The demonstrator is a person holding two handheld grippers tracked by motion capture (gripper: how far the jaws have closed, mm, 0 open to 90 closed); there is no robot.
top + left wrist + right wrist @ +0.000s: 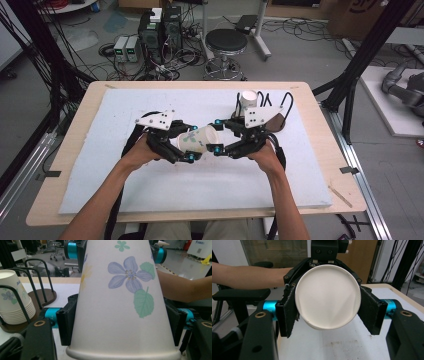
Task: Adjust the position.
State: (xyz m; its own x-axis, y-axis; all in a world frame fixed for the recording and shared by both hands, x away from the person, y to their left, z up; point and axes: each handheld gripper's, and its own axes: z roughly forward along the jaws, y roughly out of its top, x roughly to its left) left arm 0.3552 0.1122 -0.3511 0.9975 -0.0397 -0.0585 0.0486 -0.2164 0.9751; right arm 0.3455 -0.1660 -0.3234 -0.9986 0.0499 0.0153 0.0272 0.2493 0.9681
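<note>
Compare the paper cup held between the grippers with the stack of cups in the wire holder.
The held cup is single and lies on its side above the white mat; the stack is many cups nested, standing upside down. The held cup is clamped by the left gripper, with the right gripper at its other end; the stack sits untouched inside the wire holder. Both are white paper with the same blue flower print.

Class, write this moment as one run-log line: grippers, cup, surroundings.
left gripper: shut on paper cup | right gripper: shut on paper cup | cup: lifted, sideways | cup stack: in holder
</note>
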